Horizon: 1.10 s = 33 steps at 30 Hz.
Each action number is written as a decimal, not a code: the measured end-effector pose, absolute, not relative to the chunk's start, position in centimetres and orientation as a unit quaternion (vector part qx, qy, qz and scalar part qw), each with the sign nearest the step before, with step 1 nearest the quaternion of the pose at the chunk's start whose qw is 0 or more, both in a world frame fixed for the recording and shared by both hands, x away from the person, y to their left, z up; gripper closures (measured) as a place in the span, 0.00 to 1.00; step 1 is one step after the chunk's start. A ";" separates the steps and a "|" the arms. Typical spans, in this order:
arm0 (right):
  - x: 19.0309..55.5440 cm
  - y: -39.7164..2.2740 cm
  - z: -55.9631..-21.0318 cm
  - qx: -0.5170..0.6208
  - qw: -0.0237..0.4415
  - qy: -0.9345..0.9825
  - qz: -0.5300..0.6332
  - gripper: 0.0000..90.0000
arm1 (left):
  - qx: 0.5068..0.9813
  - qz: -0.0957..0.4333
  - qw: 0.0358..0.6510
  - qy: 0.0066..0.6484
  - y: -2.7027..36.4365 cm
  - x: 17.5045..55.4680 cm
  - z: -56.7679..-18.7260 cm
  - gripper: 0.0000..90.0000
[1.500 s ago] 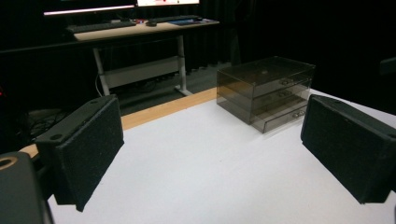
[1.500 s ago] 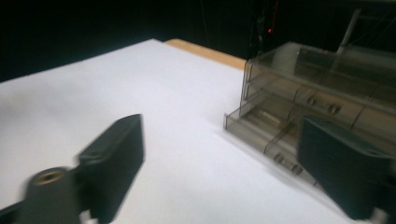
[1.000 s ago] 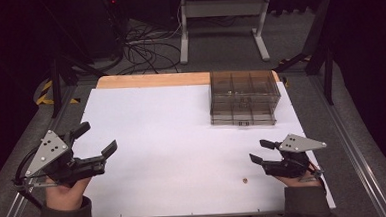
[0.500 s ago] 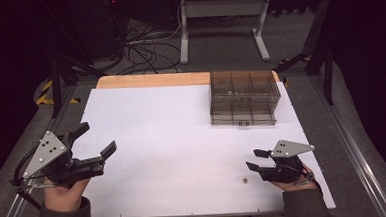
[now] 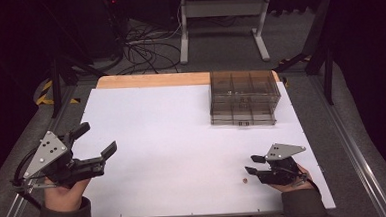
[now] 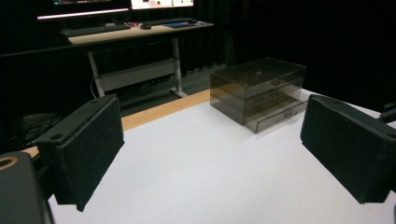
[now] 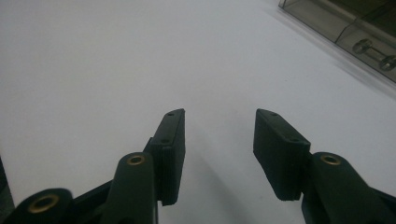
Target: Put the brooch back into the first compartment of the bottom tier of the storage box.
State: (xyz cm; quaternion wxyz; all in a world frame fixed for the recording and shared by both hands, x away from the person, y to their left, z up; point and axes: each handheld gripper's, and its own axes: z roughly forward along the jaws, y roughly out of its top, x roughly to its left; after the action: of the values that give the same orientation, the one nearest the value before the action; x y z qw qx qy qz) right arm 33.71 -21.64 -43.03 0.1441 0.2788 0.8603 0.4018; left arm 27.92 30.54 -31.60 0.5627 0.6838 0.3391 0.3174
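Observation:
A smoky clear drawer box [image 5: 243, 98] stands at the back right of the white table [image 5: 172, 129]. A tiny brown bead [image 5: 244, 180] lies near the front edge, just left of my right gripper [image 5: 252, 165]. That gripper is open, low over the table, with nothing between its pads [image 7: 170, 140]. My left gripper [image 5: 98, 138] hovers at the front left, jaws spread wide and empty. In the left gripper view the drawer box [image 6: 259, 93] sits beyond the wide gap of my left gripper [image 6: 212, 154]. A corner of the box [image 7: 355, 28] shows past my right gripper [image 7: 219, 116].
A wooden strip [image 5: 154, 80] runs along the table's far edge. Behind it are a desk frame [image 5: 221, 22] and floor cables [image 5: 143, 51]. Metal rails [image 5: 353, 155] flank the table. A desk with screens [image 6: 130, 28] stands far off.
My right gripper has come nearer the front edge and a little left, closer to the brown bead. The left gripper has barely moved.

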 end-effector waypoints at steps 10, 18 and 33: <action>33.8 -21.5 -43.6 0.269 0.139 0.873 0.382 0.62 | 0.684 0.316 0.563 0.340 30.6 27.9 -31.6 0.08; 33.9 -21.2 -44.3 0.257 0.129 0.886 0.363 0.64 | 0.682 0.318 0.565 0.338 30.6 27.8 -31.6 0.08; 33.5 -20.4 -44.8 0.213 0.096 0.905 0.355 0.70 | 0.686 0.315 0.562 0.337 30.6 27.9 -31.6 0.08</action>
State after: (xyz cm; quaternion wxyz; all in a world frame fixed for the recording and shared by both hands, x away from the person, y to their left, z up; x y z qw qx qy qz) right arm 33.54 -20.37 -44.79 0.0955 0.2131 0.9052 0.3551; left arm 27.88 30.57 -31.61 0.5623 0.6862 0.3369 0.3154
